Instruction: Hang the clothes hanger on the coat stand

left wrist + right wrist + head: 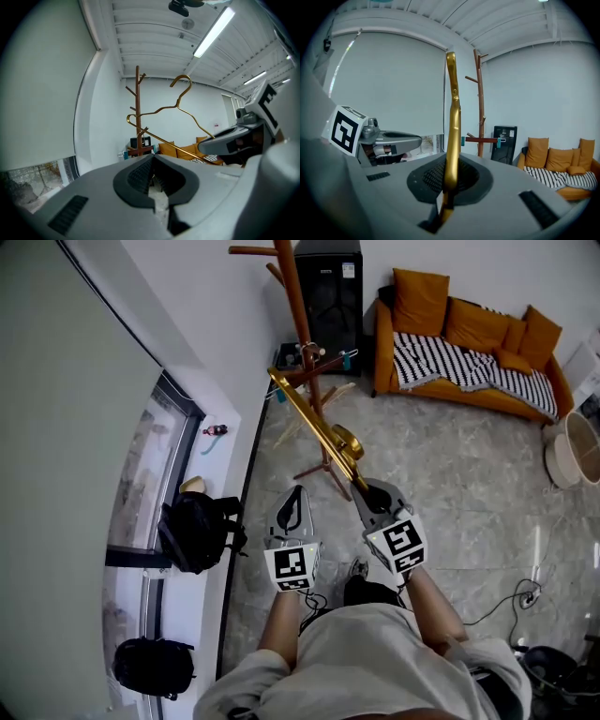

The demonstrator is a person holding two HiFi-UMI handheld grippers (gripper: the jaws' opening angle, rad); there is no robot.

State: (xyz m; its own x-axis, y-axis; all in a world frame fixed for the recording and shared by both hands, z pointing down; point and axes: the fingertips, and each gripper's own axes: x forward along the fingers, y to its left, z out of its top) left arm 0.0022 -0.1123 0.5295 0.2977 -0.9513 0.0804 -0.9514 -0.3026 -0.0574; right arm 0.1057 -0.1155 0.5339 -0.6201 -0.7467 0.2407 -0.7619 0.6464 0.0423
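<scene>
My right gripper [449, 187] clamped on gold metal clothes hanger [452, 117], near brown wooden coat stand [298, 296], top cut off in head view, my left gripper [152, 176] jaws together, empty, black cabinet [328, 296] label unreadable

An orange sofa [469, 322] with a striped blanket [450, 362] lines the far wall, while two black backpacks [195, 532] sit beside the window [141, 474].

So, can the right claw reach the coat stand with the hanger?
Probably yes: the right claw, shut on the gold hanger, faces the coat stand, nothing standing between them.
</scene>
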